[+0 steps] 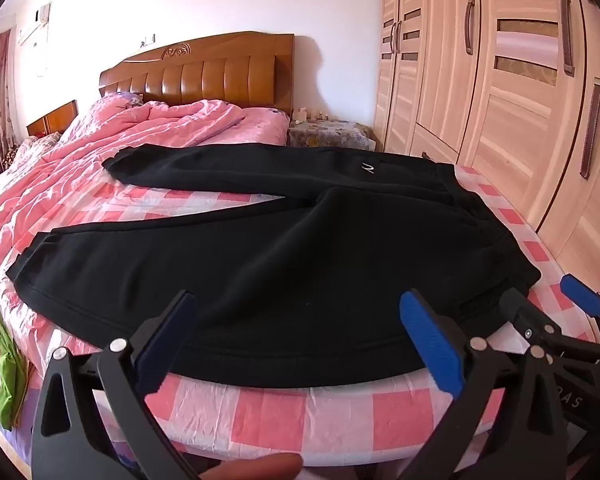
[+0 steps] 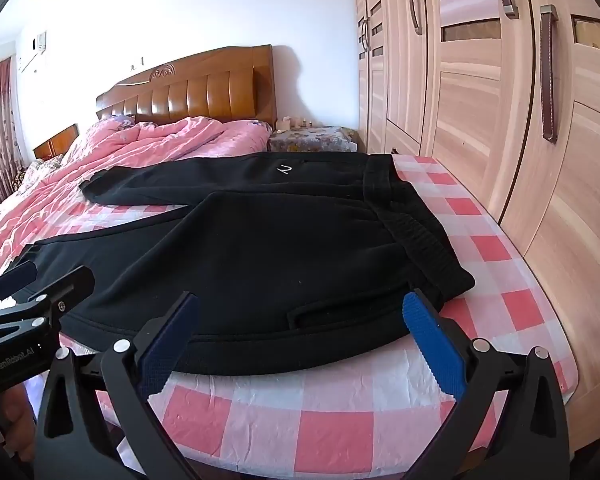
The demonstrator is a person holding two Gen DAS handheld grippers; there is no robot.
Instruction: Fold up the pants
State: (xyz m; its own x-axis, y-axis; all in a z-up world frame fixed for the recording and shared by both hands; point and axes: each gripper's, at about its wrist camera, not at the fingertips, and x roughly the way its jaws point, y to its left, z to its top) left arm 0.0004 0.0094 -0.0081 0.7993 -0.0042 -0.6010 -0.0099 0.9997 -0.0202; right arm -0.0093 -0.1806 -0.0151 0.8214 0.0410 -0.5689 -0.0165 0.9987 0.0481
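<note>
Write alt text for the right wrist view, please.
Black fleece pants lie spread flat on a pink-and-white checked bedsheet, legs fanning left and elastic waistband to the right. The open right gripper hovers at the near edge, holding nothing, with the left gripper at the frame's left. Behind are a rumpled pink quilt, a wooden headboard and a pale wood wardrobe.

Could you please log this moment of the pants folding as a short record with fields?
garment: black pants, spread flat, legs apart in a V
surface: bed with pink checked sheet
waistband: toward the wardrobe
left gripper: jaws open, at the pants' near edge, nothing gripped
right gripper: jaws open, near the waistband corner, nothing gripped
fold: not yet begun
</note>
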